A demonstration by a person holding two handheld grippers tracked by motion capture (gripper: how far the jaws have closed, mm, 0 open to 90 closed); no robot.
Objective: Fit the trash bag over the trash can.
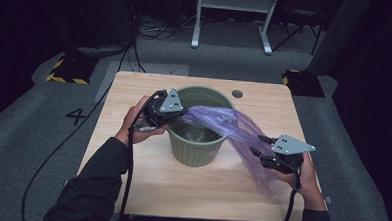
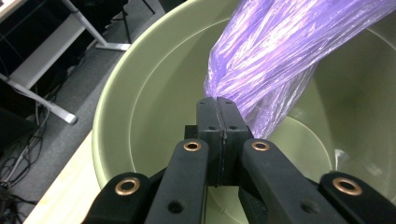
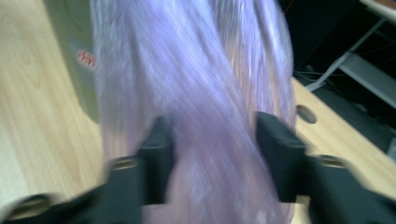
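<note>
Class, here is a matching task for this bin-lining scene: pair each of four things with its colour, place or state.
Things:
1. bin
2. bag
3. left tool
4. right tool

Descriptions:
A. translucent purple, stretched between both tools
B. jaws apart, film running between them
C. pale green, standing on the wooden table
D. jaws shut, pinching the film over the bin's mouth

Pairs: 1-C, 2-A, 3-D, 4-B

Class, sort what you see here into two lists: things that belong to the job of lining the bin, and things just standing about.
Part of the job:
- purple plastic bag
- green bin
- left gripper, shut on the bag
- right gripper, jaws apart around the bag
- wooden table

Just standing about:
- white frame on the floor
- yellow-and-black striped base
- floor cables
</note>
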